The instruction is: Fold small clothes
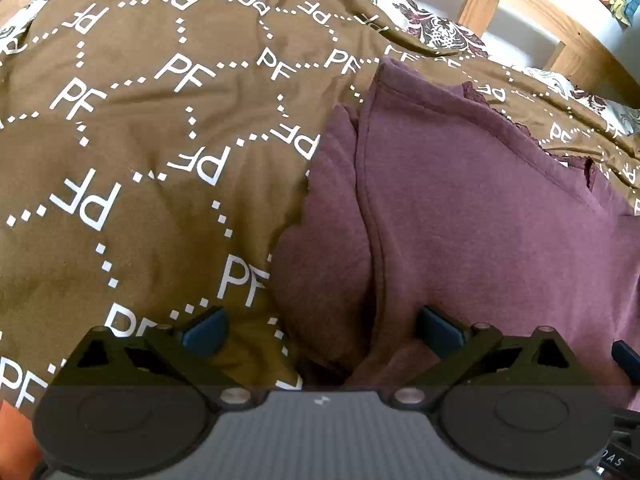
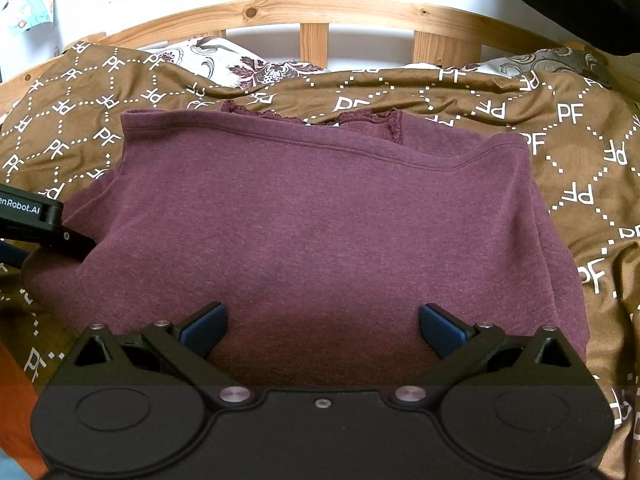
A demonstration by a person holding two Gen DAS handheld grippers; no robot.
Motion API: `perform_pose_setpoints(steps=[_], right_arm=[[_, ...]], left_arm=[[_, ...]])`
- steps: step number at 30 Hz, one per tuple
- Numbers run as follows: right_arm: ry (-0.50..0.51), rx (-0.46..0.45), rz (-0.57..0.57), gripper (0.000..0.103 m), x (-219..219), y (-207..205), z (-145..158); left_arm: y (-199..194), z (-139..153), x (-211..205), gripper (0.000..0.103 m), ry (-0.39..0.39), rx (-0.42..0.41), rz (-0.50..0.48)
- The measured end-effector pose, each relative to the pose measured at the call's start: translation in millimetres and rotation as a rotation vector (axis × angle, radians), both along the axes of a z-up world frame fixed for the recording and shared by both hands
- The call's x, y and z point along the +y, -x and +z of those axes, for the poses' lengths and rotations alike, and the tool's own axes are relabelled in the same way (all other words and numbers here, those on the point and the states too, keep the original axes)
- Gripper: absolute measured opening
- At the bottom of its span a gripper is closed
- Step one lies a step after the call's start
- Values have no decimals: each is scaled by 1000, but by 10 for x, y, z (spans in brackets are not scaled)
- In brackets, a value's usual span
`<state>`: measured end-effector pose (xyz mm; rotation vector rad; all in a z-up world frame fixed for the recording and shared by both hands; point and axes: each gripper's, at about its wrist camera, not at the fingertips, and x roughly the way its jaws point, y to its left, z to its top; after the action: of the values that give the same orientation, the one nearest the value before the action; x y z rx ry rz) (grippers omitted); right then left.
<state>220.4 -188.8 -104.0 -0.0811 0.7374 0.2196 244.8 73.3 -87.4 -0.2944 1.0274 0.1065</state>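
The folded maroon top [image 2: 312,216] lies on the brown quilt [image 1: 132,152] ahead of both wide-open, empty grippers, left gripper [image 1: 322,330] at its edge, right gripper [image 2: 322,330] centred

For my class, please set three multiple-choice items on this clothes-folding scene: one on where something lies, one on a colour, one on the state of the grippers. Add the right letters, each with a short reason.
1. Where does the garment lie?
A. on a brown bedspread printed with PF letters
B. inside a basket
C. on a bare wooden floor

2. What colour is the garment?
A. white
B. maroon
C. green

3. How do the two grippers stand?
A. both shut on cloth
B. one open, one shut
C. both open, holding nothing

Answers:
1 A, the brown bedspread shows around the garment on all sides.
2 B, its knit cloth is maroon with a lace trim at the far edge.
3 C, the left gripper and right gripper both show their blue pads wide apart with nothing clamped between.
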Motion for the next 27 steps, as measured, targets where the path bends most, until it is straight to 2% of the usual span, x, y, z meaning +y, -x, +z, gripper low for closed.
perform_pose_setpoints(steps=[11,16,18,21,23,26,27], right_arm=[[1,-5,0,103,1,2,3],[-52,-23,-4,103,-25,17,44],[-68,-20,-3,103,-18,4,56],[-63,-12,8,103,15,-10,48],[-56,-2,12,103,29,-15,33],[-60,10,8,103,26,-34,26],[-58,12,8,103,28,-36,23]], left_arm=[[15,-11,-26,102,-19,-11,-5],[26,130,-41,102,-92,-126,0],[-45,159,-49,102,-106,-155,-50],[-212,84,-35,102,-101,-104,-122],[-274,2,23,102,-79,-66,-115],[-279,-2,129,102,-16,-64,-95],[-283,2,146,98,-8,-64,-94]])
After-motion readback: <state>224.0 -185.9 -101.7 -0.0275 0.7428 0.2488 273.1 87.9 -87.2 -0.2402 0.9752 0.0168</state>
